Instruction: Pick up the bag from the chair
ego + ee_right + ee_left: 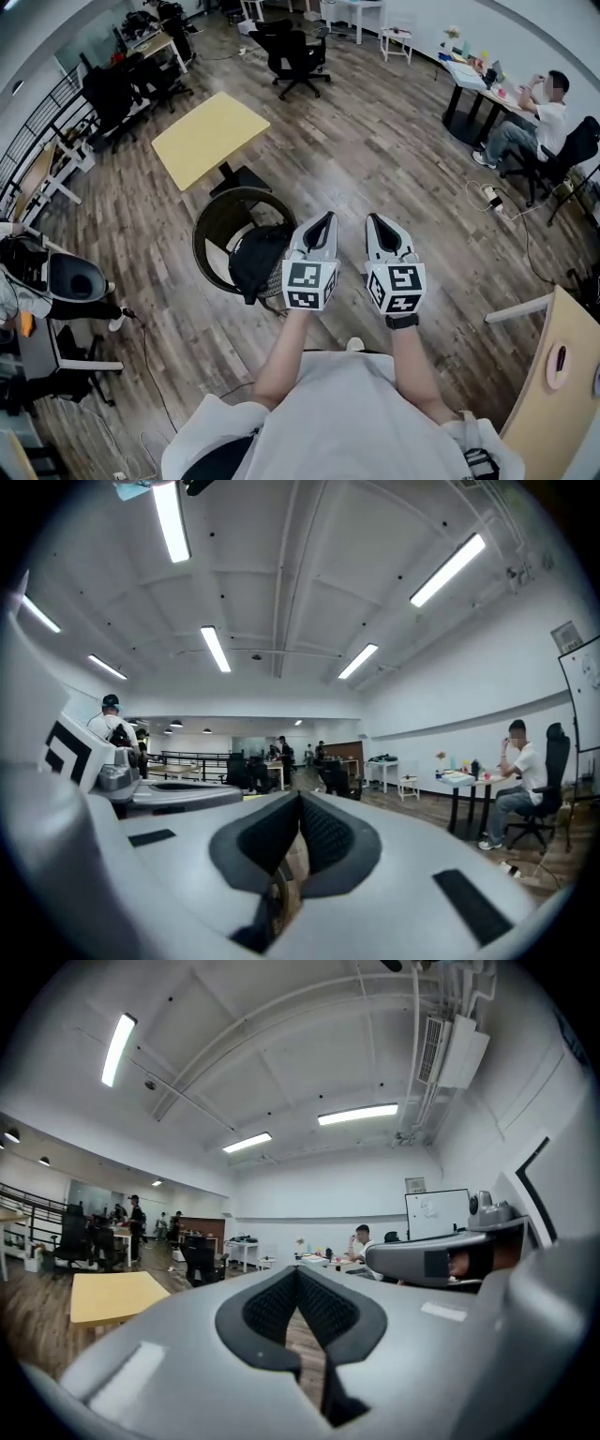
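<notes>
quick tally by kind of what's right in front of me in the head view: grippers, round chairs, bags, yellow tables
grippers: 2 (left gripper, right gripper)
round chair: 1
black bag: 1, on the chair
yellow table: 1
total: 5

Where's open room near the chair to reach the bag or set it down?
Bare floor right of the chair, toward the far desk; the yellow table's top is bare too. Crowded left: office chairs and desks. The bag fills the seat's near side.
</notes>
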`<state>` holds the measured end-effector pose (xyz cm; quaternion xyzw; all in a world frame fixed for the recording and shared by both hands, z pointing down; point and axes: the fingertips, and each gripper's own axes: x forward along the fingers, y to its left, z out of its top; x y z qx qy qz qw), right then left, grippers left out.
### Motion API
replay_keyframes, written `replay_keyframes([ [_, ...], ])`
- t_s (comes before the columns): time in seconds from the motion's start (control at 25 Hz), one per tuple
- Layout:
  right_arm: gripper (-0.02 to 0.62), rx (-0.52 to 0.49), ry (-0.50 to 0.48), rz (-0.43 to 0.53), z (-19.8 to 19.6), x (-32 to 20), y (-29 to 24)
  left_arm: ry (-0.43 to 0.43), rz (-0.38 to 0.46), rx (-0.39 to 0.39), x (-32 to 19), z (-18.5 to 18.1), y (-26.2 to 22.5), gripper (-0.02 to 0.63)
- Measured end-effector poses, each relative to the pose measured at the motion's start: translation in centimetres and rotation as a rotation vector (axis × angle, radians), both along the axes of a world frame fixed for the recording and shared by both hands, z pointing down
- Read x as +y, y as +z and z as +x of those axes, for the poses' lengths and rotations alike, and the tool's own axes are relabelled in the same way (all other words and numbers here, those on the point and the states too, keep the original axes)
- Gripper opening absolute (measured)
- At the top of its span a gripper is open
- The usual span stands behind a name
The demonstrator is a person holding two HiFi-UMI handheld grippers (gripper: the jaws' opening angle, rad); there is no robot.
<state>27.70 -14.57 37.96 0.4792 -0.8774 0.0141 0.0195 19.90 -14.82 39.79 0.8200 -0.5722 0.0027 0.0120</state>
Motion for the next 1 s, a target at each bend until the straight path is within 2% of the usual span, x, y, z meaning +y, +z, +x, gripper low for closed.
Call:
replay_keyframes([
  [0.24,0.008,-0.050,-0.174,-0.013,-1.7,-2.8,0.9,-0.180,-0.032,-0.010,-0.4,-2.6,1.6,0.009],
  [0.4,0.008,-0.089,-0.279,-0.063,-4.9,-3.4,2.1,-0.291,-0.121,-0.012,1.6,-6.2,4.8,0.011],
  [0.52,0.008,-0.081,-0.377,-0.095,-9.1,-3.4,2.8,-0.379,-0.142,0.020,2.3,-9.8,5.4,0.009],
  [0.8,0.008,-0.062,-0.579,-0.119,-19.6,-3.4,3.2,-0.529,-0.101,0.035,1.4,-18.4,4.3,0.009],
  [1.0,0.008,-0.020,-0.655,-0.110,-26.8,-4.0,3.1,-0.601,-0.082,0.052,1.0,-24.8,4.0,0.009],
])
